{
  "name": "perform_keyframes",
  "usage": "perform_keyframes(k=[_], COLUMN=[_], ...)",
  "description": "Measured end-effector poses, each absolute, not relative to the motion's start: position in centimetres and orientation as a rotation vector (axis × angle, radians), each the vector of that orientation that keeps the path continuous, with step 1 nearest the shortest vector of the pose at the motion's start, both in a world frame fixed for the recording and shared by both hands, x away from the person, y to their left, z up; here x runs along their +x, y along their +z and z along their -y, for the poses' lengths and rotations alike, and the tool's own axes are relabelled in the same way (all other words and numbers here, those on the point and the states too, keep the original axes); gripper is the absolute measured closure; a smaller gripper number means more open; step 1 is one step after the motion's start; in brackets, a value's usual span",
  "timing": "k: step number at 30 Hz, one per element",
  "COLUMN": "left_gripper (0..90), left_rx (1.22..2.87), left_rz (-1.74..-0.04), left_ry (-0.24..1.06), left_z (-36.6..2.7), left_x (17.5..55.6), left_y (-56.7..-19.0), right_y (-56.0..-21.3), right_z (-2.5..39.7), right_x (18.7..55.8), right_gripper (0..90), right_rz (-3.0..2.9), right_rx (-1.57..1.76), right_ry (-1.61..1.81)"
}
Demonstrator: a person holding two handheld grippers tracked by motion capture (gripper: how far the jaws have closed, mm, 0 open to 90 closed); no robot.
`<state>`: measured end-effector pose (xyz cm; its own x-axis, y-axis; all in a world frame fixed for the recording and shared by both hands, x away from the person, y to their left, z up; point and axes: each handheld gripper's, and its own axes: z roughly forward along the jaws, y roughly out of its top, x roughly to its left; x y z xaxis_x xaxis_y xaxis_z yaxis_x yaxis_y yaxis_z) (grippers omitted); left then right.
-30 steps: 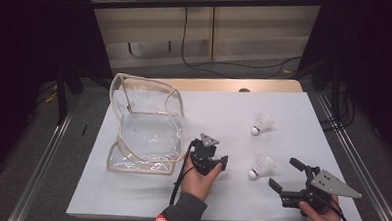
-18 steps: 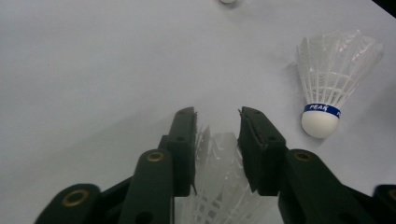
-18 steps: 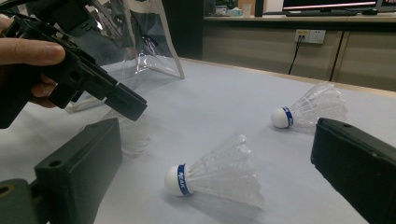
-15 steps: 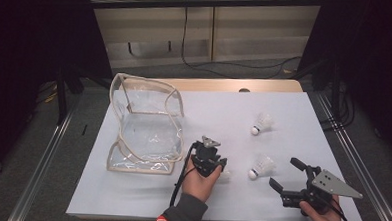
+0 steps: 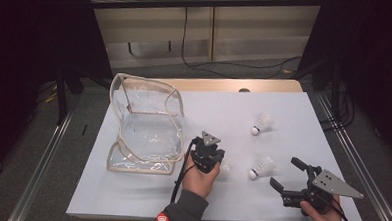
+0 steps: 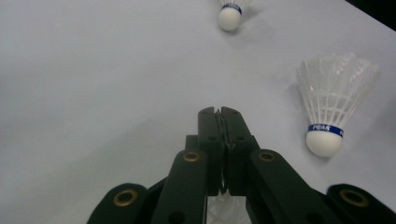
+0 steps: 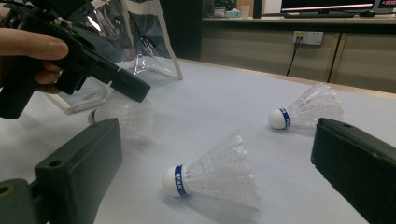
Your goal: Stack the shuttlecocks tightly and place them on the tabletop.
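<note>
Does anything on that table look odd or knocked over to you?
Nothing looks damaged or spilled. Two shuttlecocks lie on their sides on the white table, and the clear bag gapes open, its flap sagging. The left tool grips a third shuttlecock.

White feather shuttlecock [image 7: 122,116] – on its side, pinched in the left tool [image 5: 211,163].

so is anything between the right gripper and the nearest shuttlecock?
Nothing visible. The right gripper is open and aimed at the near shuttlecock, which lies on bare white table between its fingers in the right gripper view. The left gripper, shut on another shuttlecock, sits off to one side.
</note>
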<state>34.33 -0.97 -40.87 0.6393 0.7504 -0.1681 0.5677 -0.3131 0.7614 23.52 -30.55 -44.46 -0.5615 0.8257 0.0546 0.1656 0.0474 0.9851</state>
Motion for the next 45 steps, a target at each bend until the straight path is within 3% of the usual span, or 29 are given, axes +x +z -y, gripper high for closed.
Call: perform_keyframes(k=[30, 45], left_gripper=[87.7, 87.7], left_rx=[1.943, 1.906], left_rz=[-0.977, -0.998], left_ry=[0.441, 0.425], left_z=[1.4, 1.2], left_x=[38.6, 39.9], left_y=[-41.0, -41.0], right_y=[-44.4, -44.5], right_z=[30.6, 30.6], right_x=[23.5, 23.6], right_gripper=[1.5, 1.2], right_rz=[-1.783, -1.786], right_rx=[0.989, 0.984], right_ry=[1.544, 1.542])
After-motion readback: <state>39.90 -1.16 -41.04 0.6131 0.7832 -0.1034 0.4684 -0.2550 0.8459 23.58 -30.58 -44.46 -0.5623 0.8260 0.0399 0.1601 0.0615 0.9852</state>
